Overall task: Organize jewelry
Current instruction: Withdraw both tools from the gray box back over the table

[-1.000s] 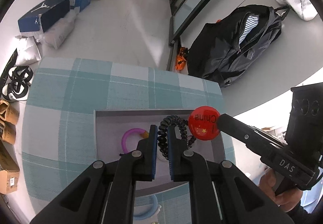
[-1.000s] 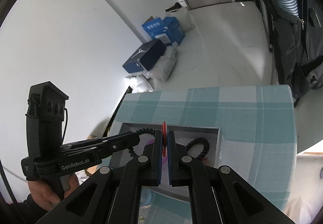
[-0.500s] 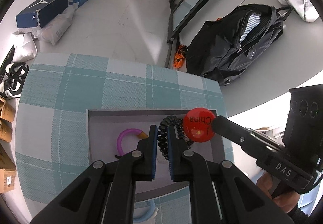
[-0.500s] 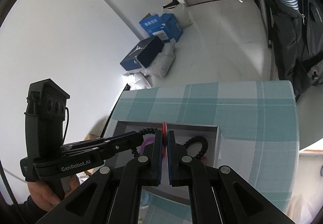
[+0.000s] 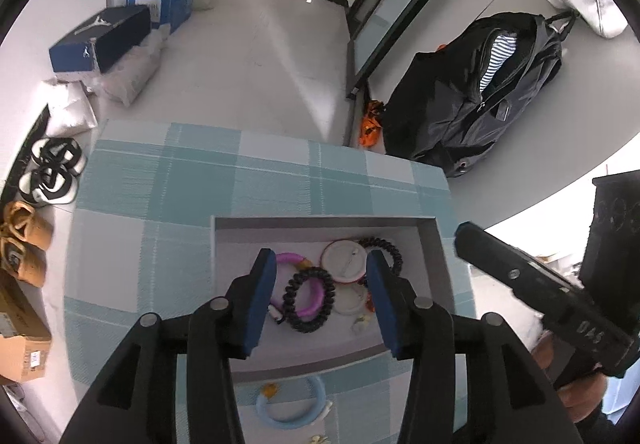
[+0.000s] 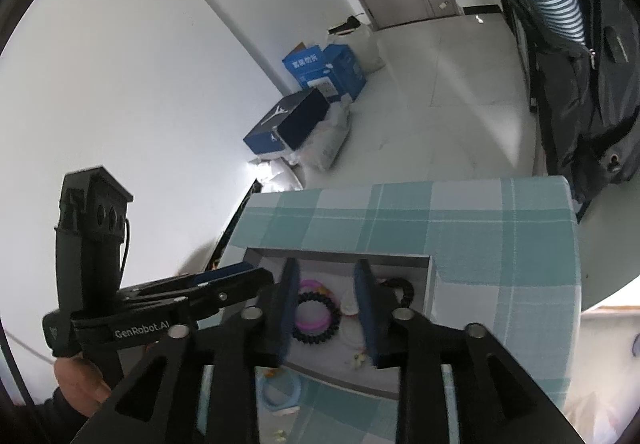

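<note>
Both tools released; items now in tray.
Left tool (image 5: 322,298) and right tool (image 6: 326,310) have just been opening, nothing gripped. Black coil tie (image 5: 309,298) and badge (image 5: 344,259), face down, lie in grey tray (image 5: 320,222) at lower centre; blue ring (image 5: 290,402) remains outside on the bench.

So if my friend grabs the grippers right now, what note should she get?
Left gripper: jaws just opened, holding nothing, over the grey tray.
Right gripper: jaws just opened, empty too.
In the tray: black coil hair tie lying over the purple bracelet, round badge face down, a second black coil tie.
Left: the light blue bracelet sits outside on the checked cloth.
</note>
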A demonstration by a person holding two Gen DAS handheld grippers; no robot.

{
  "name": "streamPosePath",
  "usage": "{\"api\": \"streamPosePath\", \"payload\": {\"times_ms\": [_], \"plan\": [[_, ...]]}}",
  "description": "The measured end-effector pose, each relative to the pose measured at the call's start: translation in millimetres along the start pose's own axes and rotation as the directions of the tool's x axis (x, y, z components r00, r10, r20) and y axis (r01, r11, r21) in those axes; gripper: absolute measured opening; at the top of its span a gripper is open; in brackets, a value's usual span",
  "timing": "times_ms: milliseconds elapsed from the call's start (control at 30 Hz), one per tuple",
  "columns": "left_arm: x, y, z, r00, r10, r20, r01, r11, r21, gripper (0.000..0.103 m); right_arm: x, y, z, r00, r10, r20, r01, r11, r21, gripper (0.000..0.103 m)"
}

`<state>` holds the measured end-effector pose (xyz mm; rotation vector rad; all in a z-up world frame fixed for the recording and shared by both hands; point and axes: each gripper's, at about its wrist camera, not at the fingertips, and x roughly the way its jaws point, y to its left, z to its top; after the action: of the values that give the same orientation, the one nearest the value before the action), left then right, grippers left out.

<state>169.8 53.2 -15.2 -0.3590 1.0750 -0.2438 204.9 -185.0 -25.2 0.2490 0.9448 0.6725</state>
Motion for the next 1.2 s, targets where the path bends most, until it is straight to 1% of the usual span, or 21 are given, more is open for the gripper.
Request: {"api": "streamPosePath", "payload": {"times_ms": [33,67,133,200,267,367,400,467,500,533,600,667,700,767,867,933,1000,1067,1167,1200], "plan": [[-1.1,-1.1,-2.0,1.0,0.019,0.006,-0.019,1.0,0.006,0.041,-2.1,0.7,-0.9,1.0,-0.005,0.005,0.005,1.0,0.001,0.039],[-1.7,-1.5,-3.4,0.999,0.031,0.009,-0.031,0.999,0.01,0.041,-4.0,0.9,-1.7,1.0,-0.006,0.012,0.006,1.0,0.003,0.046],[-4.2,-1.6,-6.4,0.999,0.049,0.015,-0.049,0.999,0.015,0.041,-7.0,1.4,-2.9,1.0,-0.007,0.019,0.007,1.0,0.006,0.056],[-7.3,-2.4,-9.4,0.997,0.075,0.023,-0.075,0.997,0.026,0.041,-11.2,2.2,-4.2,0.999,-0.005,0.032,0.004,1.0,0.005,0.058],[-12.5,-3.1,-12.7,0.994,0.102,0.047,-0.103,0.994,0.033,0.041,-15.3,3.5,-5.8,0.999,-0.006,0.043,0.006,1.0,0.003,0.068],[-21.8,-1.2,-17.7,0.988,0.13,0.085,-0.133,0.991,0.033,0.042,-19.8,5.3,-8.7,0.998,-0.007,0.055,0.007,1.0,0.0,0.075],[-24.2,-0.5,-19.4,0.986,0.138,0.094,-0.141,0.989,0.032,0.043,-20.9,6.5,-9.6,0.998,-0.01,0.057,0.01,1.0,-0.004,0.076],[-29.2,1.9,-23.3,0.982,0.154,0.108,-0.157,0.987,0.026,0.051,-23.3,10.6,-12.3,0.998,-0.017,0.063,0.018,1.0,-0.02,0.081],[-31.0,2.8,-25.6,0.981,0.159,0.114,-0.162,0.987,0.02,0.057,-24.4,12.8,-14.0,0.998,-0.019,0.066,0.021,0.999,-0.029,0.083],[-33.6,4.0,-28.1,0.979,0.163,0.122,-0.166,0.986,0.013,0.06,-25.9,15.6,-16.3,0.997,-0.019,0.069,0.022,0.999,-0.04,0.085],[-36.8,4.8,-32.8,0.977,0.17,0.131,-0.173,0.985,0.01,0.06,-28.8,20.1,-20.3,0.997,-0.02,0.077,0.024,0.998,-0.058,0.086],[-39.4,5.5,-38.9,0.973,0.186,0.139,-0.19,0.982,0.013,0.061,-32.1,23.9,-25.7,0.996,-0.03,0.086,0.036,0.997,-0.071,0.092],[-41.1,5.7,-42.0,0.971,0.19,0.146,-0.195,0.981,0.018,0.061,-33.8,25.3,-29.0,0.996,-0.031,0.089,0.037,0.997,-0.072,0.093],[-43.9,4.9,-49.5,0.967,0.183,0.177,-0.195,0.98,0.05,0.061,-35.3,27.5,-34.7,0.996,-0.028,0.086,0.034,0.997,-0.067,0.096],[-46.1,4.0,-59.9,0.956,0.23,0.184,-0.246,0.966,0.072,0.065,-36.6,31.2,-45.1,0.997,-0.022,0.072,0.027,0.997,-0.066,0.098],[-49.0,8.9,-71.6,0.954,0.233,0.187,-0.246,0.968,0.052,0.069,-35.9,35.8,-52.1,0.998,-0.031,0.059,0.036,0.996,-0.086,0.099],[-47.8,15.2,-83.8,0.953,0.25,0.17,-0.257,0.966,0.024,0.072,-35.9,39.5,-59.6,0.998,-0.042,0.05,0.046,0.994,-0.102,0.099],[-44.0,20.3,-95.8,0.958,0.25,0.137,-0.254,0.967,0.009,0.072,-35.3,40.2,-67.1,0.998,-0.049,0.04,0.053,0.994,-0.099,0.099],[-35.7,21.8,-110.9,0.976,0.203,0.08,-0.204,0.979,0.005,0.072,-34.3,39.3,-74.9,0.998,-0.062,0.027,0.064,0.995,-0.079,0.099],[-34.0,20.4,-115.2,0.979,0.193,0.067,-0.194,0.981,0.008,0.072,-33.8,39.1,-77.7,0.997,-0.067,0.024,0.068,0.995,-0.073,0.099]]}}
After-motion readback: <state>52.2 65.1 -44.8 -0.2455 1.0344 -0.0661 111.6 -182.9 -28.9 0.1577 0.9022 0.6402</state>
